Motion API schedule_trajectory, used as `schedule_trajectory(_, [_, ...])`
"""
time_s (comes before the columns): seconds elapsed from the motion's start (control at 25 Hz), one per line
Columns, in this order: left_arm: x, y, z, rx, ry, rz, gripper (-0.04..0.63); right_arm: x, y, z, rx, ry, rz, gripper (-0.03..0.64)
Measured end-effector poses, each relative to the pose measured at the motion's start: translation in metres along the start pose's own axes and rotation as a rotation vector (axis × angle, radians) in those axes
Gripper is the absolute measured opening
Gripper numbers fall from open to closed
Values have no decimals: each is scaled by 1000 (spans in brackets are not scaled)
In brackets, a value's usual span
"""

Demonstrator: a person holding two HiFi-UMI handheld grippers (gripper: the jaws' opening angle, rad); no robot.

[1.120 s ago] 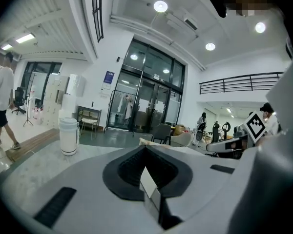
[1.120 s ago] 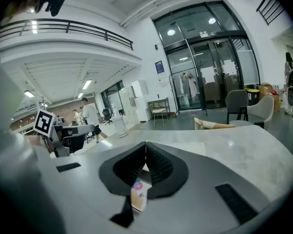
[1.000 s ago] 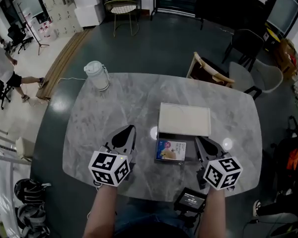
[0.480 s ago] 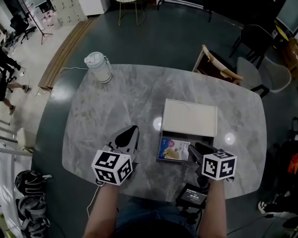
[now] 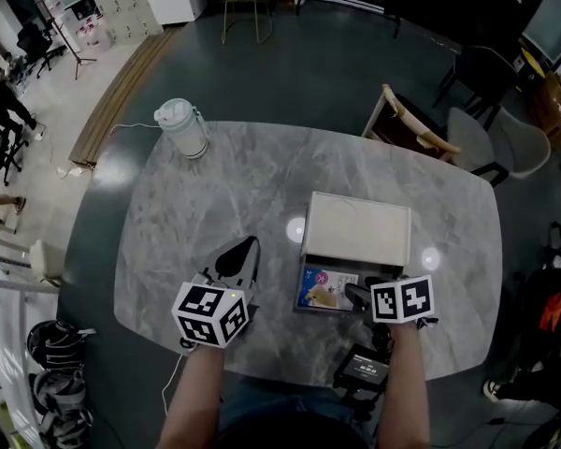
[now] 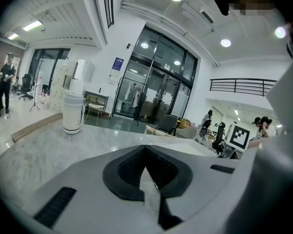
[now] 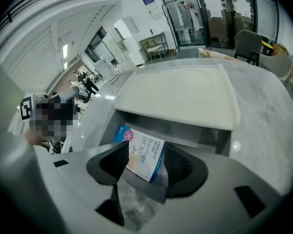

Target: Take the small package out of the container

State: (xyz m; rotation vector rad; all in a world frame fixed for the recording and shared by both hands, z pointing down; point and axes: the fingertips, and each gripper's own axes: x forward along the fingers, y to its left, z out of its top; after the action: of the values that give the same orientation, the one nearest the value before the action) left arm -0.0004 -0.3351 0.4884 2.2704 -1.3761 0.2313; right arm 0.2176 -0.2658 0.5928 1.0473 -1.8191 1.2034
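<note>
Near table edge: a small dark device (image 5: 363, 370) sits by the person's right arm, just off the marble table (image 5: 215, 204).

Right gripper (image 5: 353, 294) is pitched down into the container (image 5: 302, 299). Its jaws are apart and straddle the near end of the small package (image 5: 322, 286). In the right gripper view, the package (image 7: 145, 156) fills the gap of the right gripper (image 7: 142, 149) from pad to pad. Can't tell whether the pads actually touch it. Not clamped as far as visible.

Package is a flat printed box, blue and white, and is the only item seen in the container. It lies tilted in the left and middle part of the tray. The grey container wall (image 7: 185, 130) rises just behind it.

Left gripper (image 5: 246, 247) is clenched with its tips together and nothing between them, which the left gripper view confirms (image 6: 145, 149). It sits low over bare table, left of the container and apart from it.

The cream lid (image 5: 357, 229) is swung open to the far side, flat, touching the tray's back edge. It blocks the far side of the container (image 7: 180, 96).

Open room: bare marble lies left of the container, beyond the lid and to the right up to the table edge. A white jug (image 5: 182, 127) stands upright at the far left corner, well apart from everything. A wooden chair (image 5: 402, 131) sits just past the far edge, with dark floor beyond.
</note>
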Motion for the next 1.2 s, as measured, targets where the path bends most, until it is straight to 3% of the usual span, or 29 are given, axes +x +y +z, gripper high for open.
schedule_trajectory(0.52, [10, 19, -4, -23, 33, 41, 8, 41, -12, -20, 37, 230, 11, 209])
schedule_trajectory(1.2, [-2, 31, 5, -9, 13, 47, 8, 23, 1, -13, 51, 171, 51, 207])
